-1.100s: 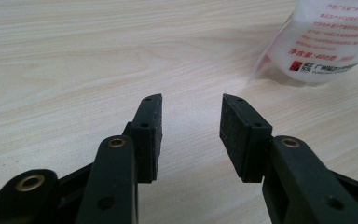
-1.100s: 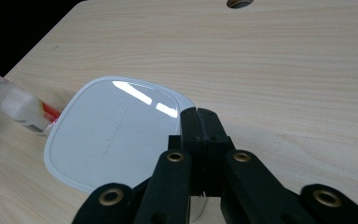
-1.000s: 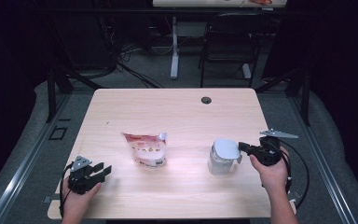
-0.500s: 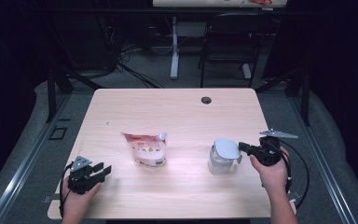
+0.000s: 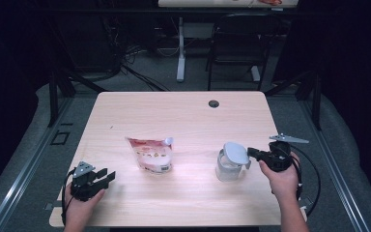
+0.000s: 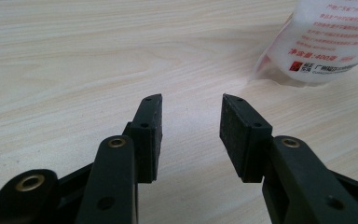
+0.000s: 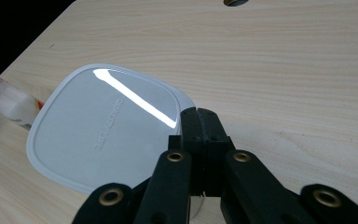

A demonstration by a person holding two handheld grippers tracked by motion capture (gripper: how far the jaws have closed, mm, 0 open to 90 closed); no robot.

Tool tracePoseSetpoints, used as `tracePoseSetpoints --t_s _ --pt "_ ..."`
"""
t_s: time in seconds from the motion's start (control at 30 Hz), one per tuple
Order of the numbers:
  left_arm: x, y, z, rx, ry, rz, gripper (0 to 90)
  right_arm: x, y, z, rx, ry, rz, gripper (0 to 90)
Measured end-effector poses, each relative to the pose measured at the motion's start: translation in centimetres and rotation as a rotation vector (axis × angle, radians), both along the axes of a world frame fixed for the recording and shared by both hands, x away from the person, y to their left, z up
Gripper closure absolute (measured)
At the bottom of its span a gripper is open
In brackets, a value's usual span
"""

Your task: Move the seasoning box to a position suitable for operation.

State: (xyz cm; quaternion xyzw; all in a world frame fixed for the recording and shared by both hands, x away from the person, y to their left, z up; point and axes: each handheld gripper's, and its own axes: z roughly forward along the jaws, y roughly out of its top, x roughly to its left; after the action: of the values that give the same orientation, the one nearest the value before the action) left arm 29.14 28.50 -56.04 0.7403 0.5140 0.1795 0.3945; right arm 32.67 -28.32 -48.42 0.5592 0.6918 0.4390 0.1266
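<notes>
Near the desk's (image 5: 183,111) right edge, a clear plastic container (image 5: 228,169) with a smooth, rounded-square grey lid (image 7: 98,126) is being kept upright. The right tool (image 5: 252,153) is being held level just beside the lid's rim, its black jaws pressed fully together; whether the rim is being pinched cannot be told. At the front left corner, the left tool (image 6: 190,122) is being held partly open over bare, pale wood-grain, nothing between its jaws. A glossy white-and-red pouch (image 5: 150,154) is lying between them, wide open surface stretching behind.
</notes>
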Motion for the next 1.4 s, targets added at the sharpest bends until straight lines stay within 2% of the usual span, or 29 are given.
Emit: tracePoseSetpoints --t_s 0.5,0.7,0.87,1.0,1.2,1.4 --pt "0.0 0.0 0.0 0.000 0.000 -0.001 59.0 0.0 -0.1 -0.1 0.009 0.000 -0.001 90.0" --pt "0.0 0.0 0.0 -0.001 0.000 0.000 59.0 0.1 -0.4 -0.5 0.010 0.017 -0.008 90.0" --pt "0.0 0.0 0.0 -0.003 0.000 0.001 59.0 0.3 -0.8 -1.0 0.042 0.042 -0.010 90.0" --pt "0.0 0.0 0.0 -0.003 -0.002 0.003 59.0 0.6 -1.2 -1.6 0.088 0.066 -0.006 90.0" --pt "0.0 0.1 0.0 -0.001 -0.003 0.004 59.0 0.7 -1.5 -2.0 0.115 0.083 -0.006 90.0" --pt "0.0 0.1 0.0 -0.002 -0.005 0.003 59.0 0.7 -1.7 -2.1 0.109 0.083 -0.016 90.0"
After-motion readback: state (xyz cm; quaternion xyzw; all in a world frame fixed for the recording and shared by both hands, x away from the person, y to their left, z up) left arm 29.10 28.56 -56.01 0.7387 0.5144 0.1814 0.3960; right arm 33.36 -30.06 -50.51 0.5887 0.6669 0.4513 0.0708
